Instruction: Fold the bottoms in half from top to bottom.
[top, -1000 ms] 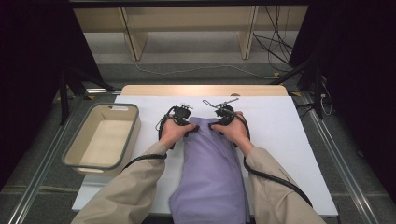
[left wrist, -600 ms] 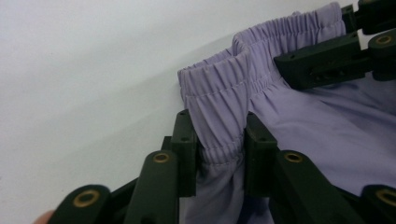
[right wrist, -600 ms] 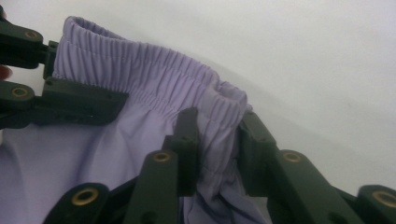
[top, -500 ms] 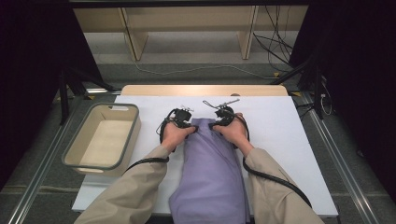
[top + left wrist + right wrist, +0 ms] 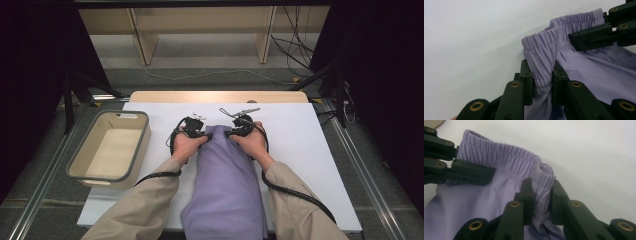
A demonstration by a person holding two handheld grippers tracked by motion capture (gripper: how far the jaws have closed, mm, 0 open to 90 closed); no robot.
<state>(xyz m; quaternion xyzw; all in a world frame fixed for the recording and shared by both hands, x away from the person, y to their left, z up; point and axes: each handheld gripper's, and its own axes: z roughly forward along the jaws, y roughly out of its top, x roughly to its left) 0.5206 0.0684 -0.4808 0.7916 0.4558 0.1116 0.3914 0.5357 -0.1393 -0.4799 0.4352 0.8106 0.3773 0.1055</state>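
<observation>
A pair of lilac trousers (image 5: 225,185) lies on the white table (image 5: 310,150), its long axis running from the bottom centre of the high view up to the middle of the frame, where the elastic waistband (image 5: 218,131) ends. The legs trail off the near table edge at the bottom of the frame.

Both tongs sit at that upper end, side by side. The left gripper (image 5: 196,133) bites the waistband's left corner and the right gripper (image 5: 239,132) the right corner, so the garment stretches away from both of them towards the bottom of the frame. Neither hand is nearer; they hold it evenly, with the band spanning the short gap between them.

In the left gripper view the jaws have just been closing and now pinch a gathered fold of the waistband (image 5: 541,62) between the pads, cloth bunched in the middle of the frame, while the other gripper clamps the band at the upper right. The right gripper view shows the mirror case: its jaws have also just been closing and are clenched on the ruched corner (image 5: 541,195).

A beige plastic bin (image 5: 107,150) stands at centre left of the high view, well apart from the cloth. I judge that any lift or fold will pivot about the waistband line, crosswise to the trousers' length.
</observation>
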